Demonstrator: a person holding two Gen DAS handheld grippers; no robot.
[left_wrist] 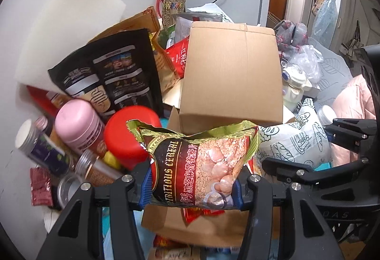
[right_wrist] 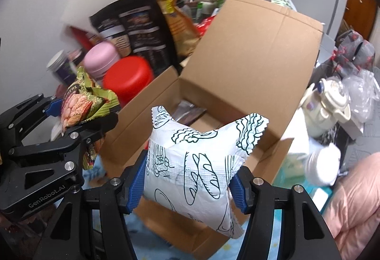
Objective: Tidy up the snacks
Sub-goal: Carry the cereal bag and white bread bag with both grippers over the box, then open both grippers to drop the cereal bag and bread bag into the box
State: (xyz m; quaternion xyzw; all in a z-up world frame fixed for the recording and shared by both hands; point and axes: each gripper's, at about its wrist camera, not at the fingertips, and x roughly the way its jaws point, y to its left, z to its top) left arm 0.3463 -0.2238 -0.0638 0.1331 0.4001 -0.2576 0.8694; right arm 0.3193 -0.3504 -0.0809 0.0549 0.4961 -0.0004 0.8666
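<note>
closest to me, my left gripper [left_wrist: 192,185] is clamped on the cereal packet [left_wrist: 201,165], its blue pads pressing both sides. the packet's long axis runs forward and up, away from the fingers, with the crimped top edge leading. my right gripper [right_wrist: 186,185] is clamped the same way on the white bread-print packet [right_wrist: 194,165], which also stands with its zigzag seal pointing away from me.

just behind both packets is the open cardboard box [right_wrist: 147,122]. from the right gripper the opening lies straight ahead and below, and the packet's top already hangs over the near wall. from the left gripper the box is ahead and a little to the right, so i judge the right hand is nearer to the drop.

the box's raised lid flap [right_wrist: 251,53] stands upright at the far side like a back wall, and a dark packet [right_wrist: 190,111] lies on the floor of the box, but most of the floor looks free.

on the left of the box, the red lid [right_wrist: 129,74], the pink lid [right_wrist: 101,57] and the black pouch [right_wrist: 140,29] crowd close, so the left packet should come in over the near wall, not from the side. to the right stands a cream kettle [right_wrist: 330,103], well clear.
</note>
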